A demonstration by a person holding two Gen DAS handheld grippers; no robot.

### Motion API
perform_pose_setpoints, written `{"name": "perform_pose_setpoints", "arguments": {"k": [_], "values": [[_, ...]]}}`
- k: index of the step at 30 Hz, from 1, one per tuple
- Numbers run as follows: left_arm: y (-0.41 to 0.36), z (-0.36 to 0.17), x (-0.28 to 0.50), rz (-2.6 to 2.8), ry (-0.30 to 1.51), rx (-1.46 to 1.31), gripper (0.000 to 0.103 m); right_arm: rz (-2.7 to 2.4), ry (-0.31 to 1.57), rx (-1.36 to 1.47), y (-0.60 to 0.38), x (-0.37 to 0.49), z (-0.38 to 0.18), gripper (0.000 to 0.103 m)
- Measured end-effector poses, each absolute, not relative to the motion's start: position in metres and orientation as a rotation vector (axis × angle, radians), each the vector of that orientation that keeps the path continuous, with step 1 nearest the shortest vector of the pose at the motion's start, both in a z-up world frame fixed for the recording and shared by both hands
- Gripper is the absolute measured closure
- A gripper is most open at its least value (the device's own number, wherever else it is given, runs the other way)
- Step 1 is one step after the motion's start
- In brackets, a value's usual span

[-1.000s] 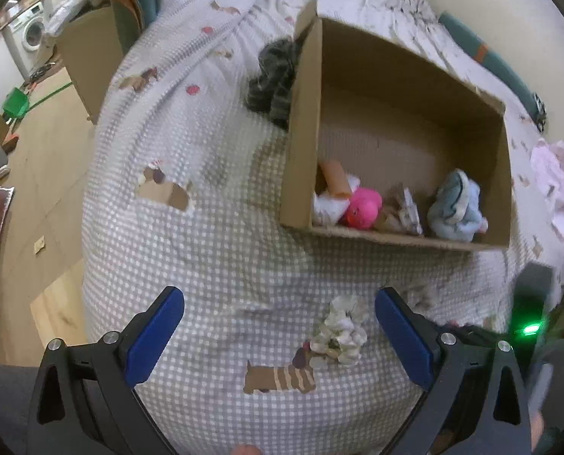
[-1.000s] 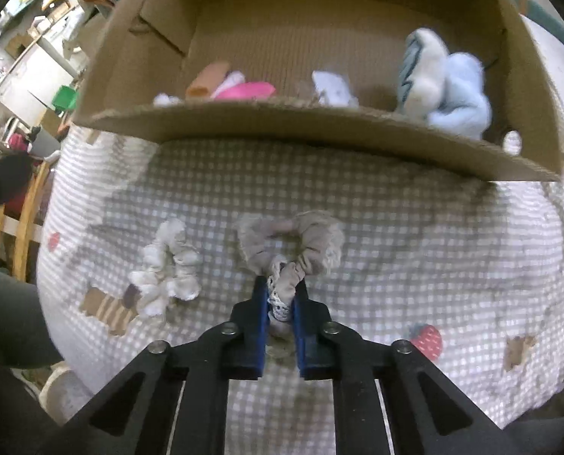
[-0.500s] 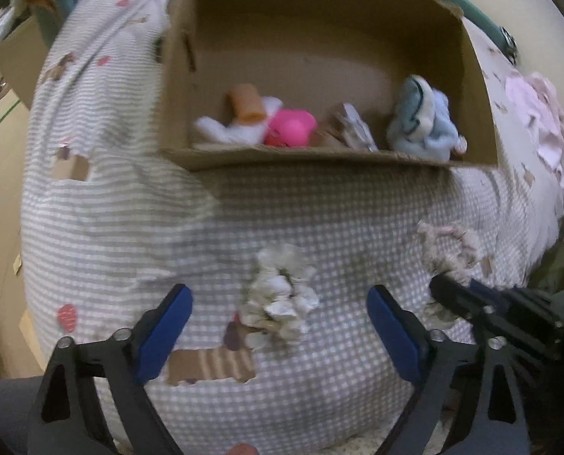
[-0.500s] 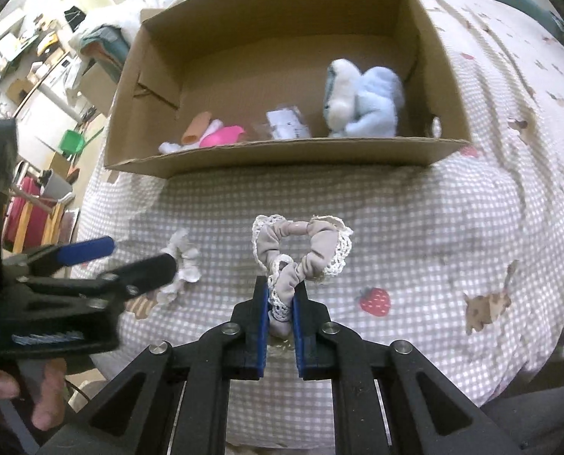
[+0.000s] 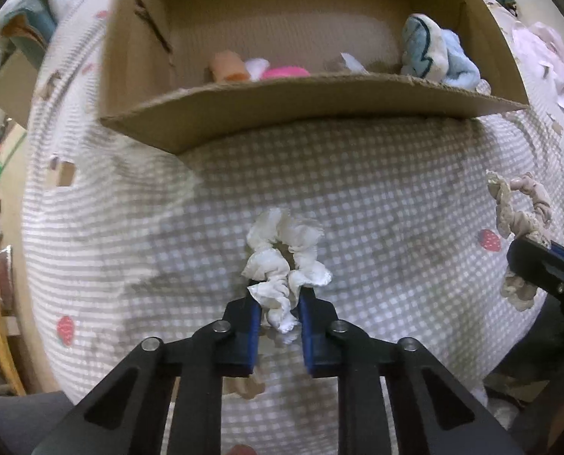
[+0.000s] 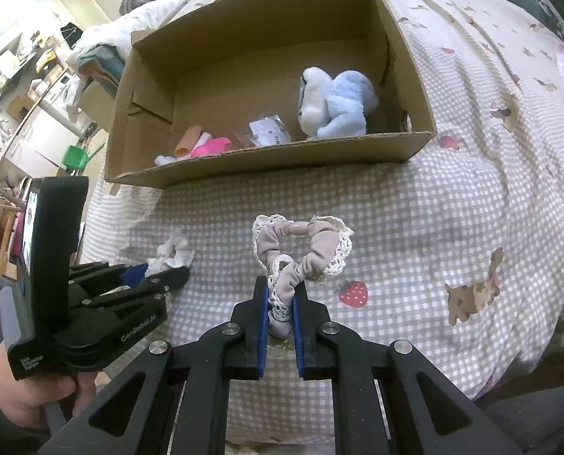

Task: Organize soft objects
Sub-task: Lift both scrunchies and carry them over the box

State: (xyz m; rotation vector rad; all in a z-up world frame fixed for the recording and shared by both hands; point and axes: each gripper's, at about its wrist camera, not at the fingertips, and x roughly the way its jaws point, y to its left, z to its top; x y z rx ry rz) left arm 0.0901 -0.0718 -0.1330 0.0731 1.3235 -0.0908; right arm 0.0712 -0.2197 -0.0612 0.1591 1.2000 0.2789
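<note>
Both scrunchies sit pinched between fingers: white scrunchie [image 5: 284,261], beige scrunchie [image 6: 301,254].

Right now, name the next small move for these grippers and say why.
Probably lift both toward the cardboard box. The left gripper is shut on the white scrunchie, the right gripper on the beige lace scrunchie, and the open box just ahead already holds soft items.

Matt corrugated cardboard box [image 6: 267,159]; glossy satin white scrunchie [image 5: 285,261]; lace-edged cloth scrunchie [image 6: 304,254]; fuzzy blue plush [image 6: 339,102]
</note>
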Motion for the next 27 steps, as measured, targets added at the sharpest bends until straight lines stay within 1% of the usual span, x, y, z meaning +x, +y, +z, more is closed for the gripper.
{"name": "perform_pose_setpoints", "arguments": {"k": [7,13,19,23,27], "values": [[-0.049,-0.109,0.075,0.004,1.253,0.026,0.088,0.304,1.177,0.151,-0.207,0.070,-0.055,0.090],[-0.030,-0.078,0.058,0.026,1.187,-0.047,0.088,0.331,1.127,0.160,-0.204,0.063,-0.039,0.090],[-0.009,-0.013,0.047,0.018,1.056,-0.072,0.088,0.363,0.968,0.198,-0.218,0.053,0.018,0.090],[-0.008,0.025,0.051,-0.003,0.982,-0.066,0.088,0.363,0.929,0.193,-0.222,0.055,0.042,0.090],[-0.009,0.052,0.058,-0.031,0.939,-0.070,0.088,0.369,0.893,0.203,-0.227,0.060,0.062,0.090]]}}
